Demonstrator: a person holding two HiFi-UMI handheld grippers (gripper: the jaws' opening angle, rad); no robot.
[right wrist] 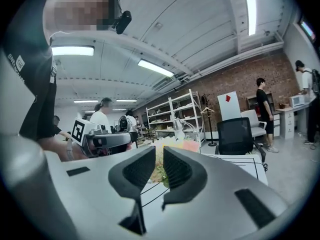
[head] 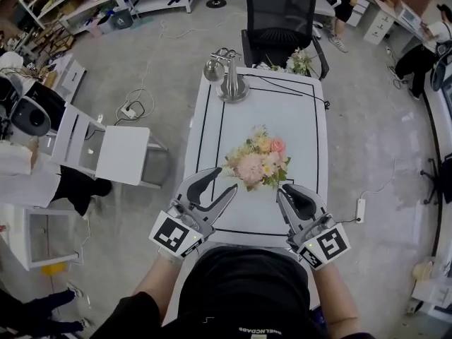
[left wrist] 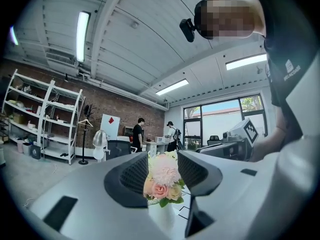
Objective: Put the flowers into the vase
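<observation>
In the left gripper view the vase shows only its white upper part; its base is behind the left gripper. From above, the flowers cover it completely. The right gripper blocks most of the flowers in its own view; the rest is blurred. Whether the far bunch lies on the chair or the table is unclear.

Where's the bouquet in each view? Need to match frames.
Head view: bouquet, just below mid-frame.
Left gripper view: low centre, seen between the jaws.
Right gripper view: low centre, mostly hidden behind the jaws.
Shared landmark: black office chair.
</observation>
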